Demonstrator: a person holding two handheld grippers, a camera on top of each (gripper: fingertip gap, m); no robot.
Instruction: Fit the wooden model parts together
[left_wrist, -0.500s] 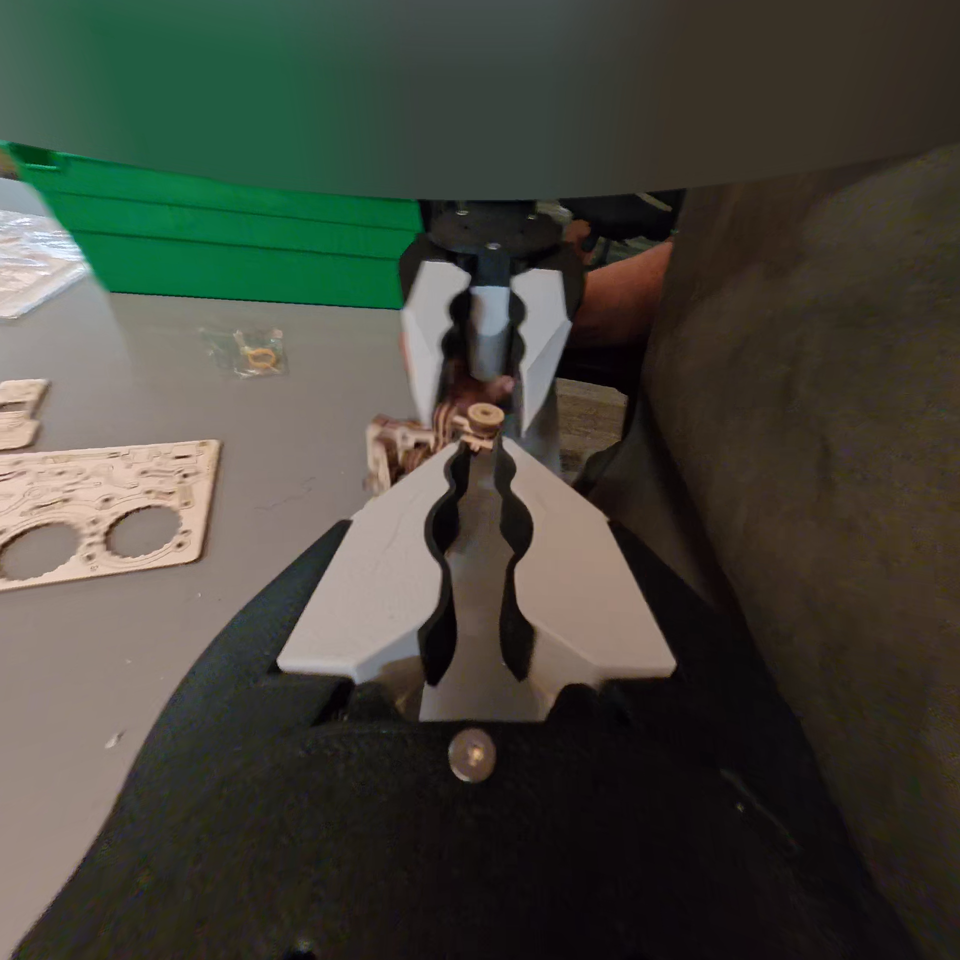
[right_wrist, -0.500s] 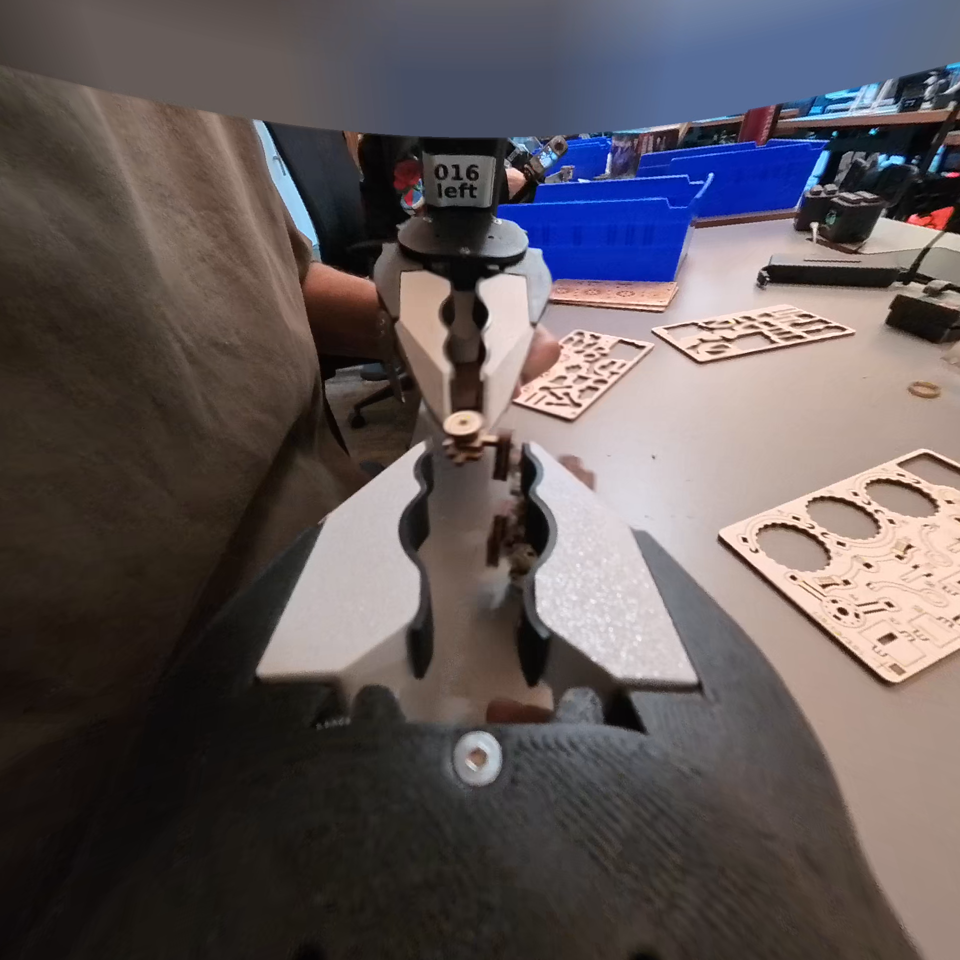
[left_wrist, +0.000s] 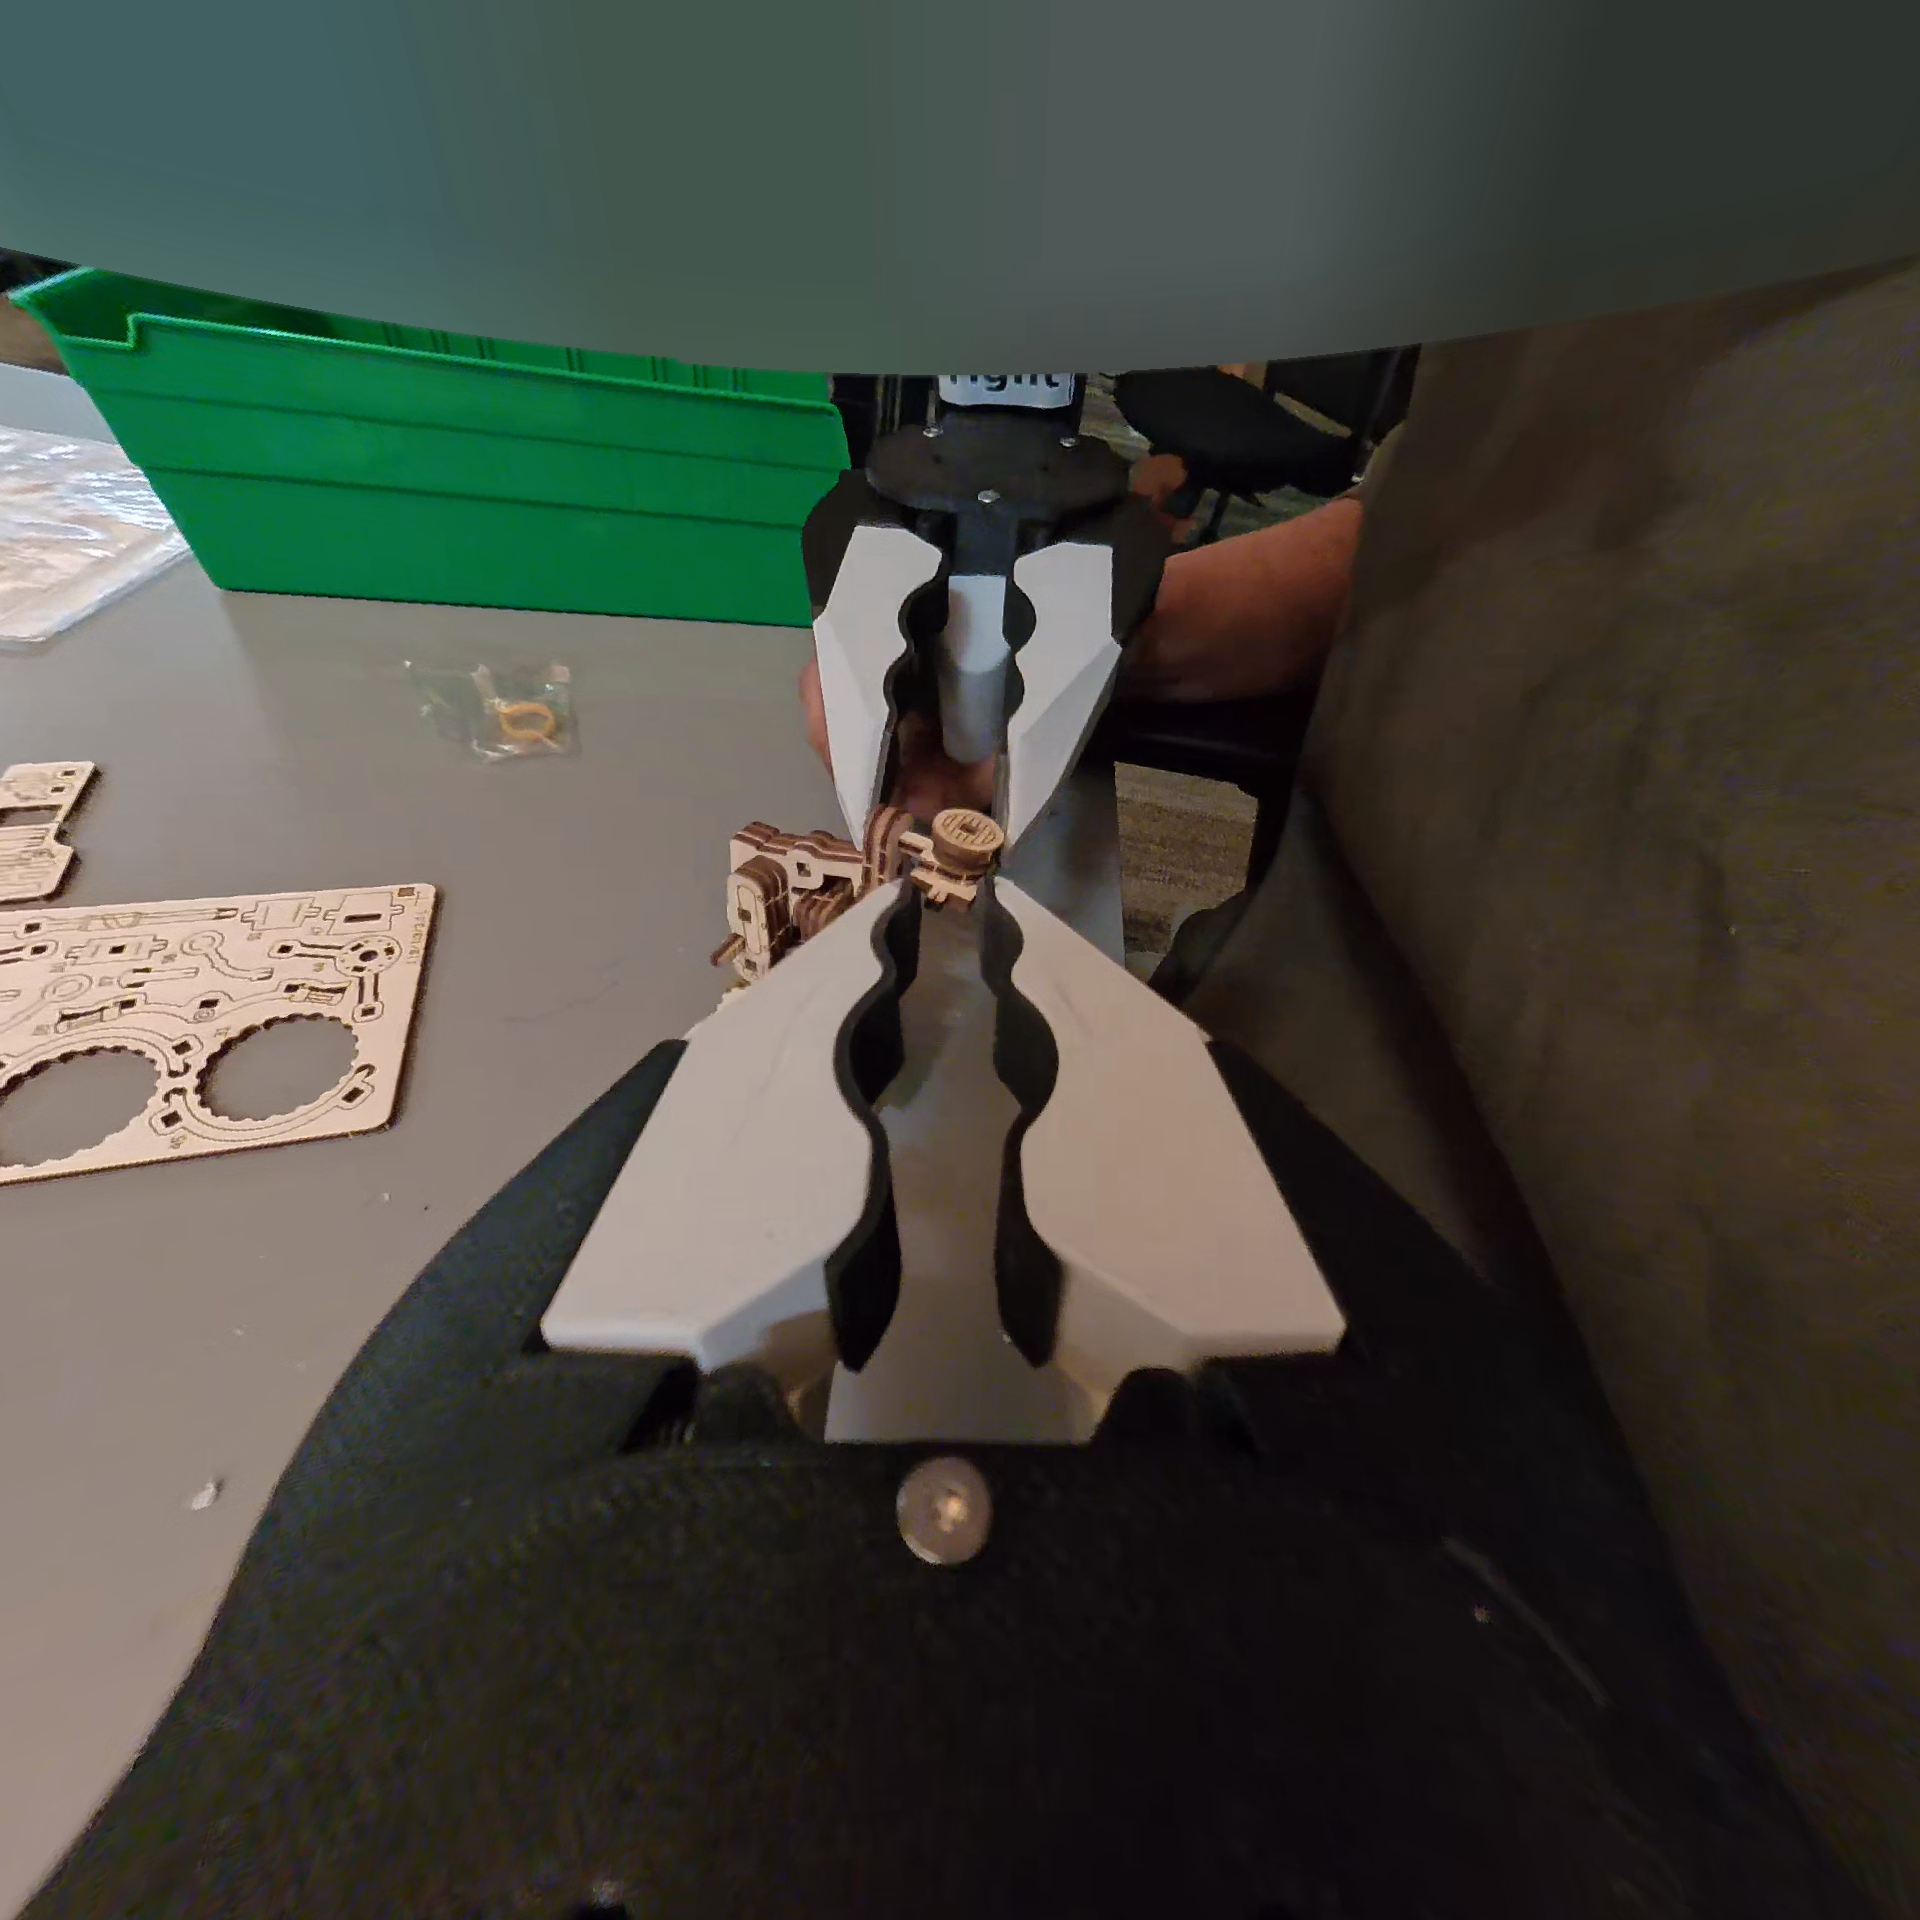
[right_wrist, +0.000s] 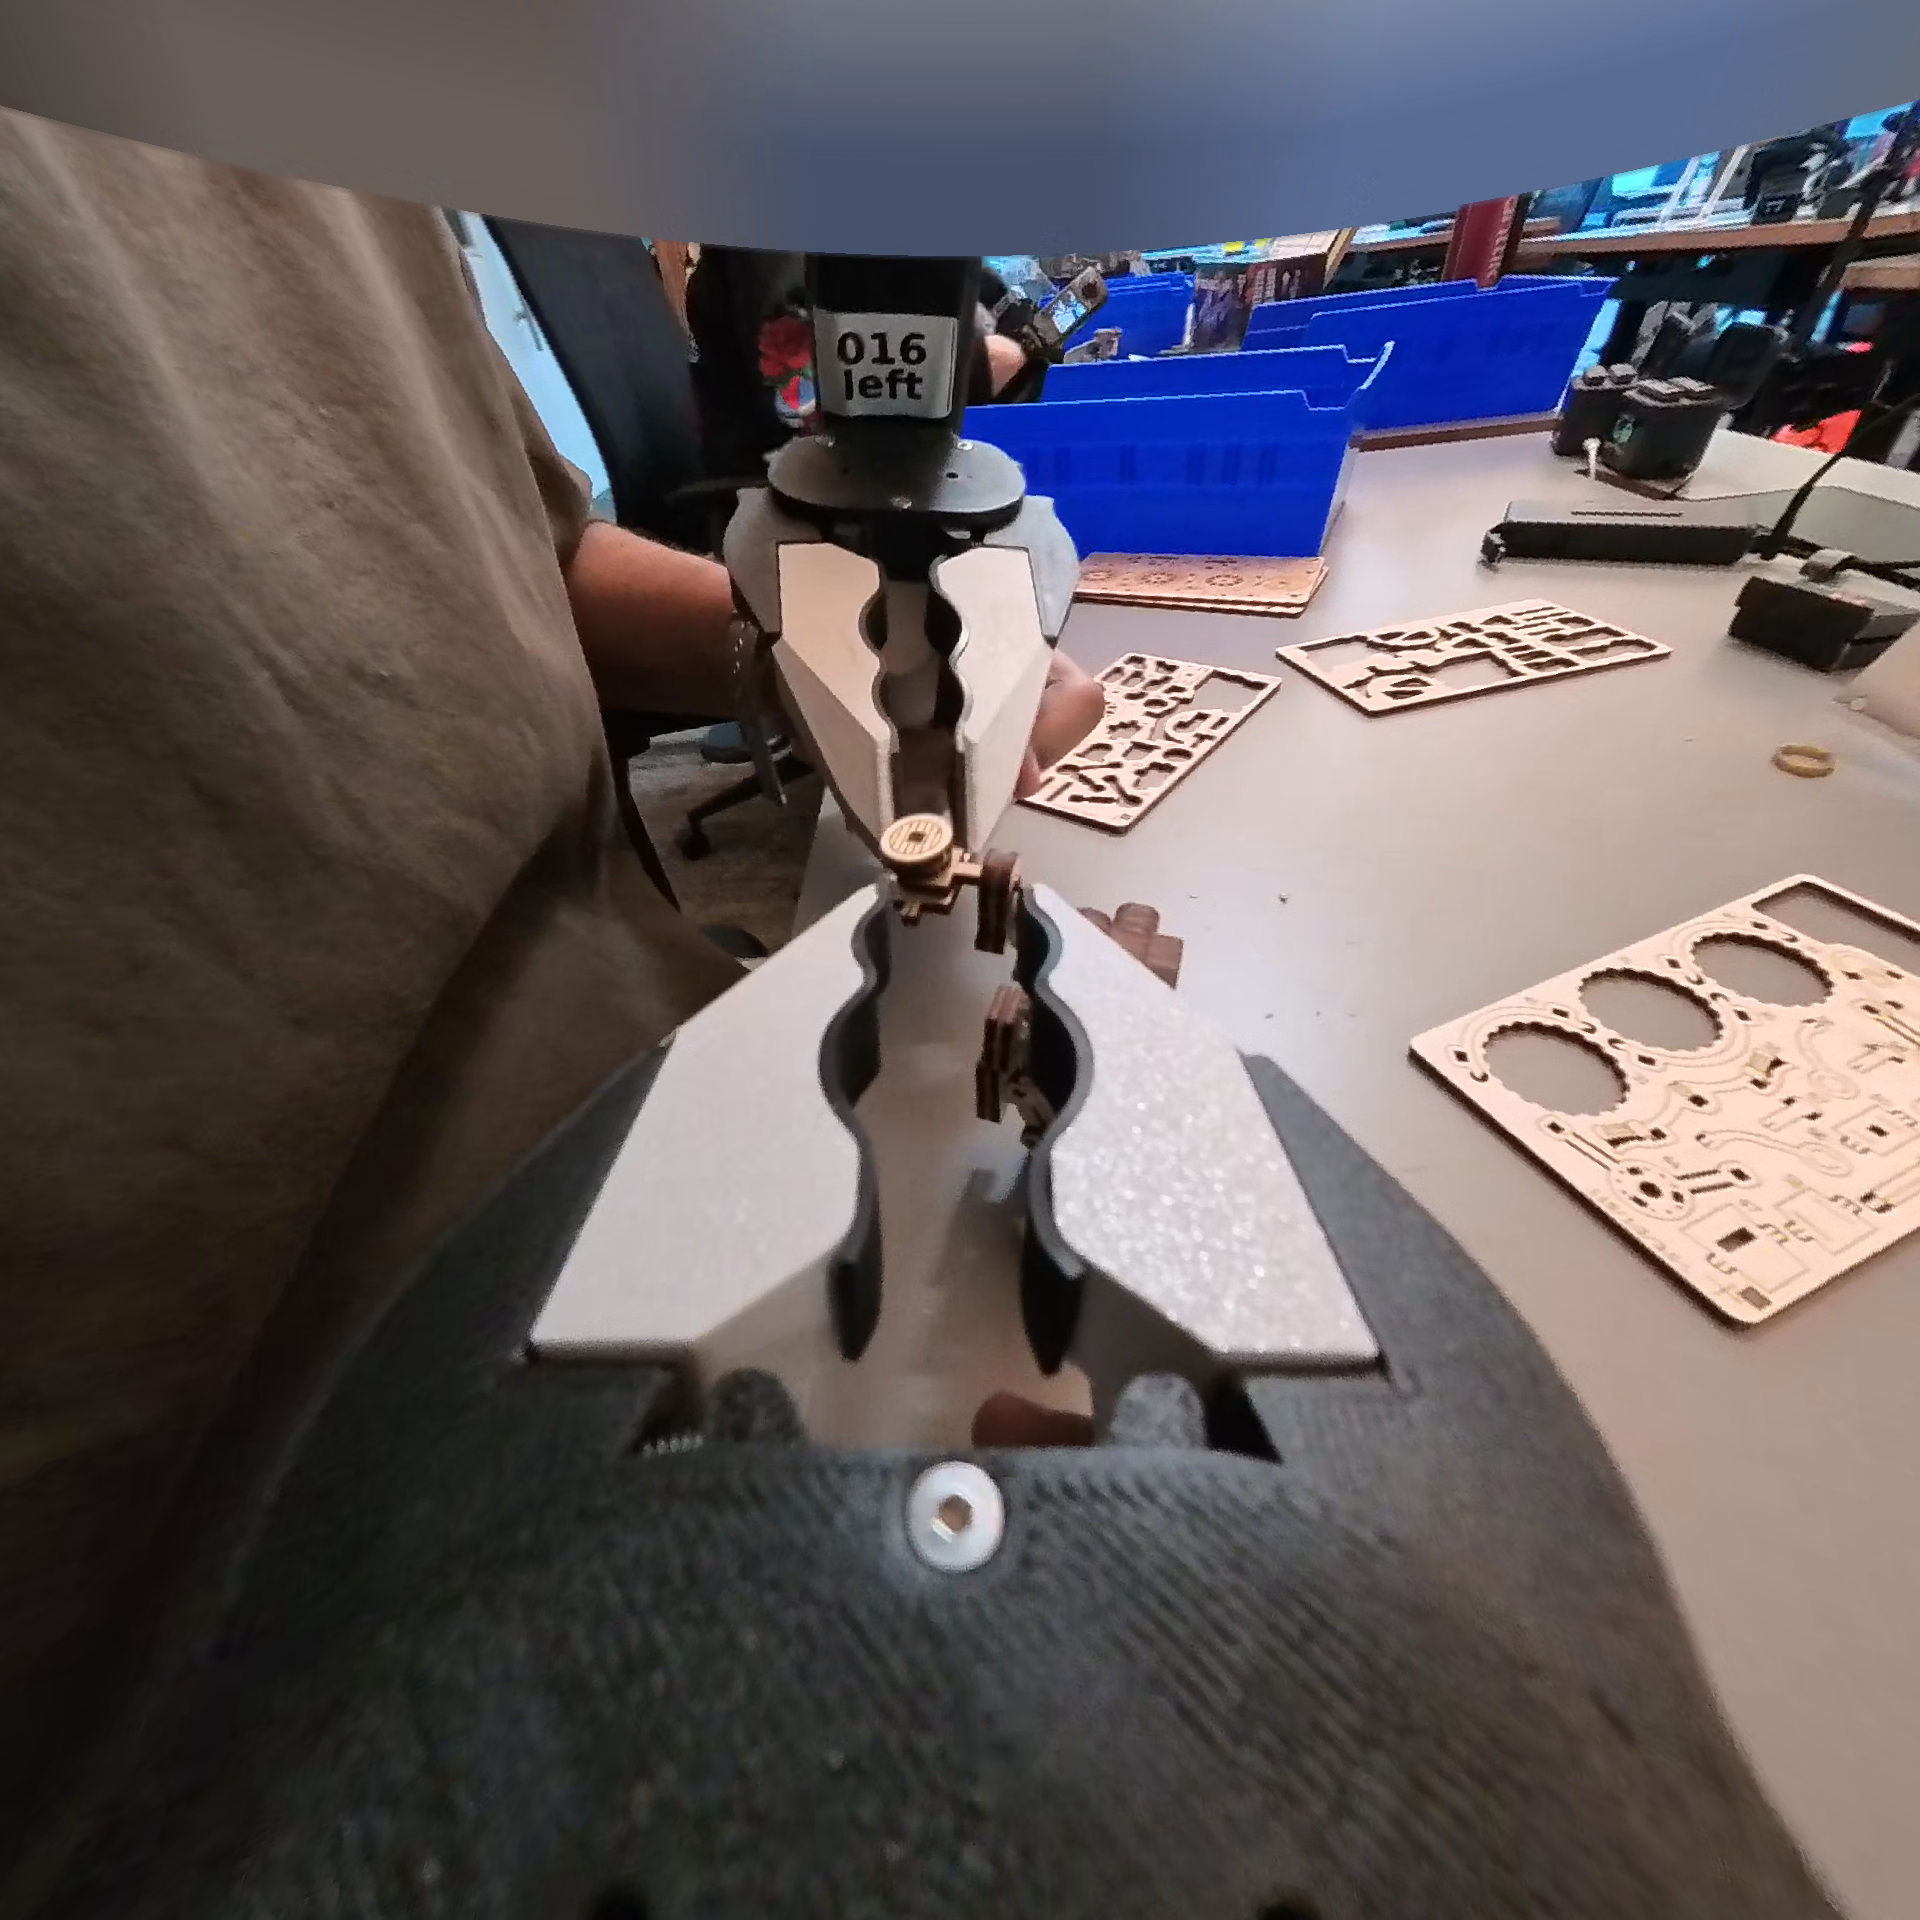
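My two grippers face each other tip to tip above the near edge of the grey table (left_wrist: 312, 1299). A small wooden model (left_wrist: 795, 894) made of stacked laser-cut pieces hangs between them, with a round wooden cap (left_wrist: 966, 834) on a short shaft at its end. My left gripper (left_wrist: 949, 902) is shut on the cap's small toothed stem. My right gripper (right_wrist: 954, 914) is shut on the model, whose body (right_wrist: 1003, 1049) lies against the right finger. The cap (right_wrist: 914, 840) sits at the left gripper's tips (right_wrist: 932, 821). The right gripper (left_wrist: 925, 826) shows opposite in the left wrist view.
A person's torso (left_wrist: 1610, 935) fills one side of both views. A green bin (left_wrist: 468, 499), a punched wooden sheet (left_wrist: 208, 1018) and a small bag (left_wrist: 520, 712) are to the left. Blue bins (right_wrist: 1164, 457), more wooden sheets (right_wrist: 1704, 1091) and a ring (right_wrist: 1803, 761) are to the right. The grippers are tip to tip, or close to it.
Almost nothing has changed. Both grippers keep their hold and the model stays between the tips, with only a slight shift of the views.
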